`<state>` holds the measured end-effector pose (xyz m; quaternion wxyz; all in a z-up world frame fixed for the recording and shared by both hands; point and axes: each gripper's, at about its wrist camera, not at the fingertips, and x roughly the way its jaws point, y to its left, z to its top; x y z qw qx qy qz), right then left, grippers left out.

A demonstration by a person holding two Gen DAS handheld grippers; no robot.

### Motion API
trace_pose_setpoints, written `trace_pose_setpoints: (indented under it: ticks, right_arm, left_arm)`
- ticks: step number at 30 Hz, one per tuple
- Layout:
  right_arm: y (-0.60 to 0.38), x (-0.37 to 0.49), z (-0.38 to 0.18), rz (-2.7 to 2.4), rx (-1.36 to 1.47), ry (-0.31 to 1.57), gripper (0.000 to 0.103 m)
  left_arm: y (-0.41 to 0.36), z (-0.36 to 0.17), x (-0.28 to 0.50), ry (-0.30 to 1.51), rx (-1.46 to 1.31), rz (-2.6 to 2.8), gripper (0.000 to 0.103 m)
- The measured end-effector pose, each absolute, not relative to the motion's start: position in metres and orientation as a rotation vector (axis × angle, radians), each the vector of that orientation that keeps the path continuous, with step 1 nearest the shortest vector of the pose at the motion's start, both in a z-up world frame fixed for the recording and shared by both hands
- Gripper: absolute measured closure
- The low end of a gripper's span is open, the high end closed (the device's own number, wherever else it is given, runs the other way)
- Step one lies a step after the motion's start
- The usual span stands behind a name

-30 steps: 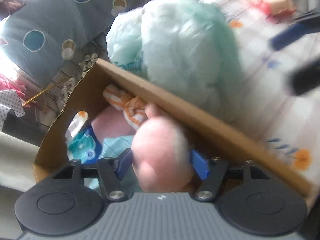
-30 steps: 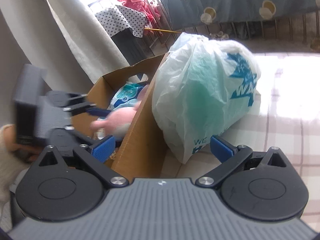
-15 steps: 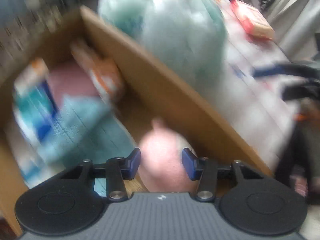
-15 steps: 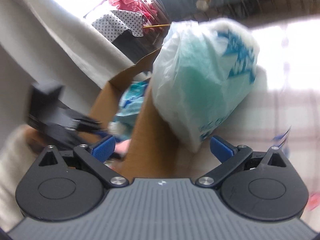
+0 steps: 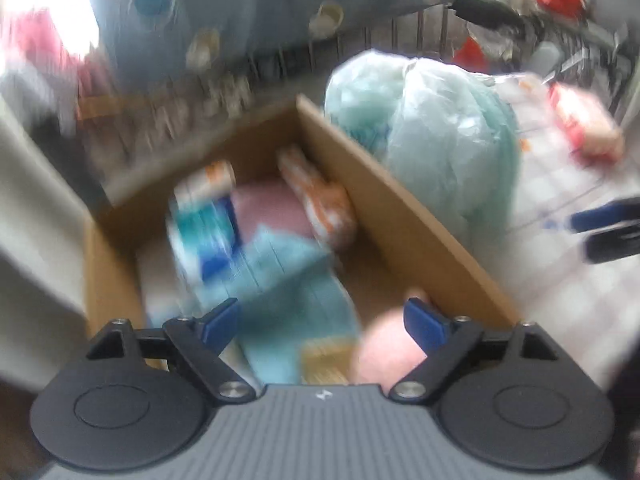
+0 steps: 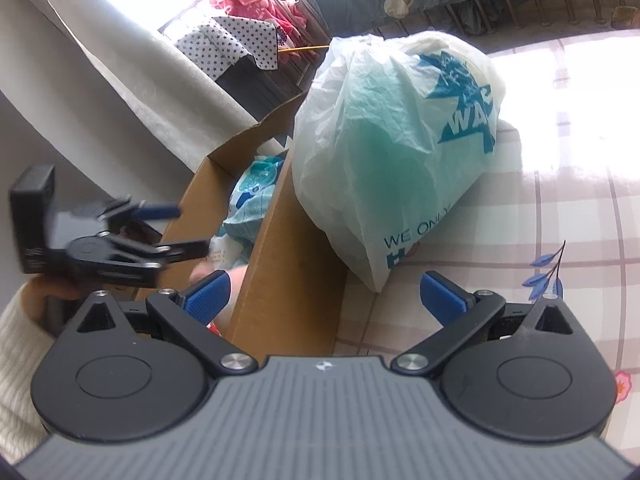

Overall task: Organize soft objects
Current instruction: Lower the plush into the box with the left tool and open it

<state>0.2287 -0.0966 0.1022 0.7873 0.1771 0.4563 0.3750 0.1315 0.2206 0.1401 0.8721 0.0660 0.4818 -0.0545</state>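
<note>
While the left hand-held gripper [image 5: 320, 322] hangs over the open brown cardboard box [image 5: 404, 216], its blue fingers stand wide apart with nothing between them. A round pink plush ball [image 5: 384, 354] lies inside the box at its near corner, just beside the right-hand blue finger and against the cardboard wall. Also in the box, blurred, are a light blue folded cloth [image 5: 292, 280], a pink cloth [image 5: 268, 212], an orange-and-white striped soft toy [image 5: 320, 196] and a blue-and-white packet [image 5: 200, 232]. The right hand-held gripper [image 6: 324, 290] is spread open and empty too, straddling the box's near wall. A white plastic bag with pale green contents [image 6: 392, 152] rests on the checked tablecloth of the desk [image 6: 560, 220], touching the box's outer side.
</note>
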Motion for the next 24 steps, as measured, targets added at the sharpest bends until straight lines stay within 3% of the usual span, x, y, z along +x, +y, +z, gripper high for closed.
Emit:
trace_pose_setpoints:
  ticks: [4, 8, 11, 13, 15, 19, 24]
  right_arm:
    - [-0.097, 0.227, 0.098, 0.815, 0.380, 0.997, 0.001]
    - [-0.097, 0.226, 0.098, 0.808, 0.380, 0.994, 0.001]
    - [-0.098, 0.225, 0.099, 0.808, 0.377, 0.992, 0.001]
    - [-0.098, 0.224, 0.101, 0.808, 0.372, 0.991, 0.001]
    - [-0.100, 0.223, 0.104, 0.818, 0.358, 0.981, 0.001]
    - [-0.097, 0.223, 0.106, 0.826, 0.319, 0.970, 0.001]
    - [-0.088, 0.226, 0.102, 0.843, 0.353, 0.983, 0.001]
  left_arm:
    - [0.226, 0.120, 0.109, 1.137, 0.014, -0.182, 0.015]
    - [0.208, 0.094, 0.105, 1.205, 0.117, -0.233, 0.022]
    - [0.194, 0.082, 0.119, 1.163, 0.209, -0.200, 0.027]
    - [0.182, 0.073, 0.125, 1.140, 0.289, -0.231, 0.039]
    - [0.167, 0.078, 0.122, 1.082, 0.400, -0.243, 0.040]
    - [0.140, 0.096, 0.107, 0.907, 0.742, -0.351, 0.040]
    - [0.130, 0.074, 0.137, 0.848, 1.037, -0.387, 0.034]
